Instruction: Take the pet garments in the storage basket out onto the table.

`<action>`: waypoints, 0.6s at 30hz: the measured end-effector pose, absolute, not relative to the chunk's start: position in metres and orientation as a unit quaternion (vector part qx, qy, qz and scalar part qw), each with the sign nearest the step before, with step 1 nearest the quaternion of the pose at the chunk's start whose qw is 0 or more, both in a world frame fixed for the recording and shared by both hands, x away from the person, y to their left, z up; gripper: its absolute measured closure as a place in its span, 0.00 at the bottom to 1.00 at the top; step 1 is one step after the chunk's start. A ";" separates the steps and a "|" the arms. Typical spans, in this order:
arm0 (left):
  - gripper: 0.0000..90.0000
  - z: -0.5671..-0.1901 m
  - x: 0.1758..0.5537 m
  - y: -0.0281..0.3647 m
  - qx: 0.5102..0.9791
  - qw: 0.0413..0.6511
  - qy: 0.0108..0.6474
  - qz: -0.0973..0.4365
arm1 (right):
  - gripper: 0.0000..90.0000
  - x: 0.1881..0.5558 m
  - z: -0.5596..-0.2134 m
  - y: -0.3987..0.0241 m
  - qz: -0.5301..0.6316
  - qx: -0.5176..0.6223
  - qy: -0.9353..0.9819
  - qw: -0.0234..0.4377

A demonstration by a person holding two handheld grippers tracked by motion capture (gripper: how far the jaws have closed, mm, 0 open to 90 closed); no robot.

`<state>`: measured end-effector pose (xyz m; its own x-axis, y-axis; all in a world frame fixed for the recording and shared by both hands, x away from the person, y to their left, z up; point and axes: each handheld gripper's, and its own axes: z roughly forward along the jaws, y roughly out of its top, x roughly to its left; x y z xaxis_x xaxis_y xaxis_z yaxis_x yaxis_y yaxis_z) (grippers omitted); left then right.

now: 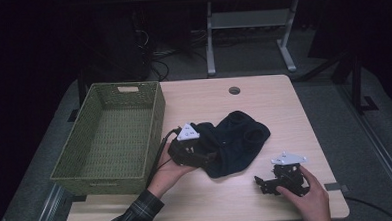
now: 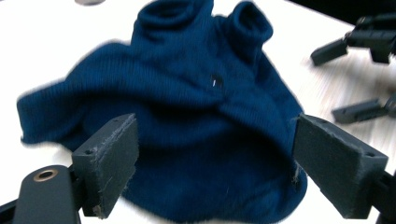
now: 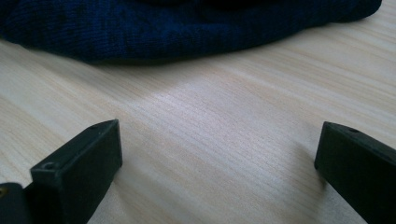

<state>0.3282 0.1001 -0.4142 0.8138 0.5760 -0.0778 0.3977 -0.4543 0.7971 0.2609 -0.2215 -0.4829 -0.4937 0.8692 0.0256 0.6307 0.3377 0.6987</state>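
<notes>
Straddling navy knit garment [image 2: 187, 116], your left gripper [image 2: 215, 158] gapes wide at its near edge; right gripper [image 3: 219, 163], also open, waits apart on bare table [image 3: 210, 116].

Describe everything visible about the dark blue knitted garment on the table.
The dark blue knitted garment lies crumpled on the light wooden table, right of the green woven basket. It looks soft and ribbed, with two rolled tube-like openings at its far end. The left gripper has open jaws either side of its near edge; whether they touch it is unclear.
</notes>
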 end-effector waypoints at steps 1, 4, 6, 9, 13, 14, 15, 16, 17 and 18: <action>0.16 -0.417 0.327 0.102 0.848 0.432 0.291 0.100 | 0.01 0.261 -0.483 -0.221 0.332 0.471 0.798 0.179; 0.16 -0.426 0.322 0.107 0.849 0.426 0.298 0.096 | 0.01 0.261 -0.483 -0.221 0.332 0.471 0.798 0.179; 0.16 -0.430 0.318 0.109 0.853 0.419 0.297 0.094 | 0.01 0.261 -0.483 -0.221 0.332 0.471 0.797 0.179; 0.15 -0.438 0.314 0.110 0.860 0.407 0.297 0.086 | 0.01 0.261 -0.483 -0.221 0.332 0.471 0.798 0.179; 0.15 -0.448 0.310 0.112 0.868 0.389 0.298 0.084 | 0.01 0.261 -0.483 -0.221 0.332 0.471 0.798 0.179; 0.14 -0.450 0.309 0.112 0.871 0.381 0.297 0.086 | 0.01 0.261 -0.483 -0.221 0.332 0.471 0.798 0.179; 0.14 -0.452 0.309 0.113 0.873 0.376 0.298 0.085 | 0.01 0.261 -0.483 -0.221 0.332 0.470 0.798 0.179; 0.14 -0.454 0.309 0.113 0.874 0.374 0.299 0.084 | 0.01 0.261 -0.483 -0.221 0.332 0.471 0.798 0.179; 0.14 -0.456 0.308 0.114 0.875 0.371 0.300 0.083 | 0.01 0.261 -0.483 -0.221 0.332 0.470 0.798 0.179; 0.14 -0.457 0.308 0.114 0.875 0.368 0.301 0.084 | 0.01 0.261 -0.483 -0.221 0.332 0.470 0.798 0.179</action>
